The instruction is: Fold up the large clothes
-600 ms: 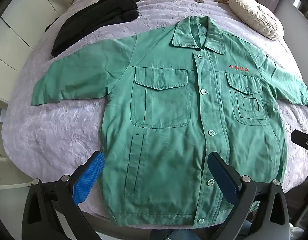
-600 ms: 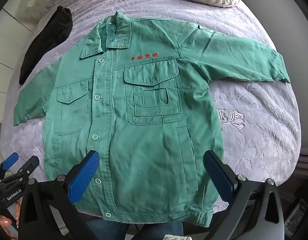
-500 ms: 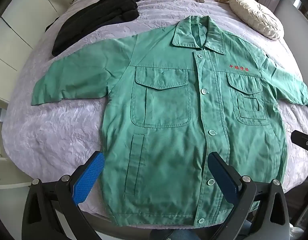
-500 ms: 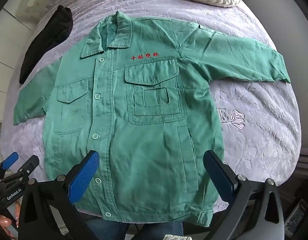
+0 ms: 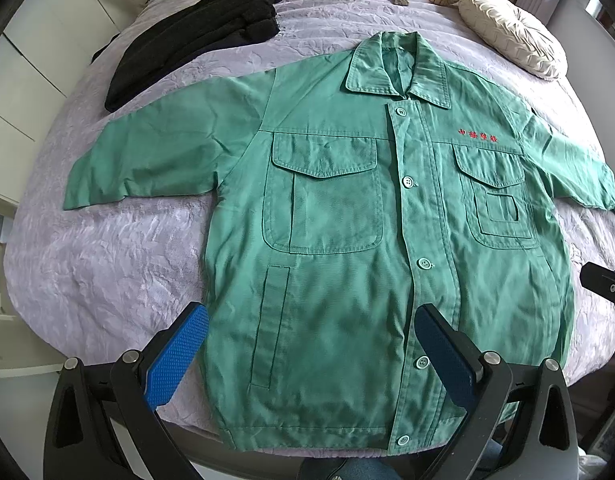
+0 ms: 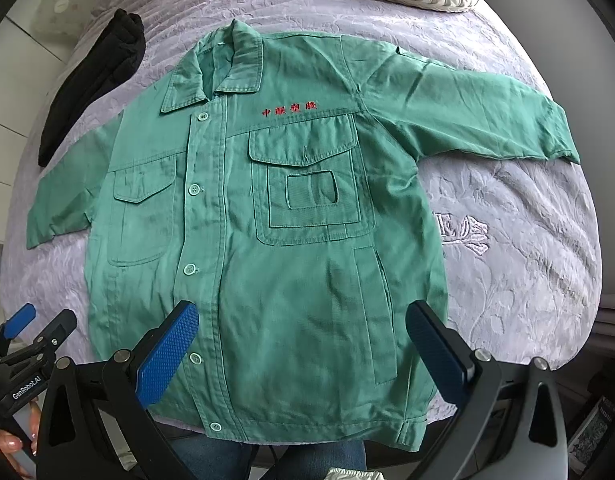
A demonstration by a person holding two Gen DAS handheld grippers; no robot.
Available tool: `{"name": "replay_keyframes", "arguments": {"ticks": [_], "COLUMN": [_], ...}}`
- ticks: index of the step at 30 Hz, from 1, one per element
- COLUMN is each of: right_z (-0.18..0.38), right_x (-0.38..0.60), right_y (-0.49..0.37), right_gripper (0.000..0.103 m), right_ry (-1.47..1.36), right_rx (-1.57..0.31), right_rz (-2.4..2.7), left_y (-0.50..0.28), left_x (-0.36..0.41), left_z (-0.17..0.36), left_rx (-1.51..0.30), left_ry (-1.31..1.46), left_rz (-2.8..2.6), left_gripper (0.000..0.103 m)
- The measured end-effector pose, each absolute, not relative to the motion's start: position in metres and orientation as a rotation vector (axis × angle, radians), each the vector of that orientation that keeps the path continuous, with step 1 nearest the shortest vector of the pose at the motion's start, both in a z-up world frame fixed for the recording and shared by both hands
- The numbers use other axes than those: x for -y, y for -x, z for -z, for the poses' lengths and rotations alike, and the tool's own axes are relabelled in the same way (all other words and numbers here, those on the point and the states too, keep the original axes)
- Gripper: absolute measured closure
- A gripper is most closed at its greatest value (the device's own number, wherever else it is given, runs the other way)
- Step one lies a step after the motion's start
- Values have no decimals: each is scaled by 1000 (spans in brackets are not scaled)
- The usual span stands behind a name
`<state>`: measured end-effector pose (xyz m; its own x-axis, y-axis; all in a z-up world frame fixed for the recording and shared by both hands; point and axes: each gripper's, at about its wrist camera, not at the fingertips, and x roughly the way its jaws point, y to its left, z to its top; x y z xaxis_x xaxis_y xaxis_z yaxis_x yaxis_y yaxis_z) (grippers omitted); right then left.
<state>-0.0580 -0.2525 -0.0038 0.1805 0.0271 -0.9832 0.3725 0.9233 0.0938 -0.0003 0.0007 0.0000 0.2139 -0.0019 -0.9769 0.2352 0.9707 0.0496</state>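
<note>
The green jacket [image 5: 347, 264] lies flat and buttoned, front up, on the bed [image 5: 107, 264] with sleeves spread, probably so its edges are easy to take, while the left claw [image 5: 311, 354] and right claw [image 6: 303, 350] hang wide and empty above its hem.

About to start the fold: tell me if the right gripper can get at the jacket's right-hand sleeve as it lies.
Probably yes. The right gripper hangs open over the hem, and the sleeve lies flat on the bedspread with nothing on it.

Soft even daylight, faint shadows, sharp centre, strong fisheye bending, dark vignetted corners, no glare
</note>
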Motion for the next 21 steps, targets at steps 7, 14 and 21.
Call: {"name": "replay_keyframes", "arguments": {"ticks": [7, 14, 21], "right_z": [4, 4, 4], "right_x": [251, 251, 251], "right_y": [59, 59, 58], "right_gripper": [0, 0, 0], "right_ry": [-345, -345, -344], "right_rx": [-1374, -1374, -1373], "right_rz": [250, 250, 250], "left_y": [0, 0, 0], "left_x": [0, -1, 0], "left_z": [0, 0, 0], "left_rx": [-1350, -1350, -1351], "left_ry": [-203, -204, -206], "left_rz": [164, 163, 163], "left_gripper": [0, 0, 0]}}
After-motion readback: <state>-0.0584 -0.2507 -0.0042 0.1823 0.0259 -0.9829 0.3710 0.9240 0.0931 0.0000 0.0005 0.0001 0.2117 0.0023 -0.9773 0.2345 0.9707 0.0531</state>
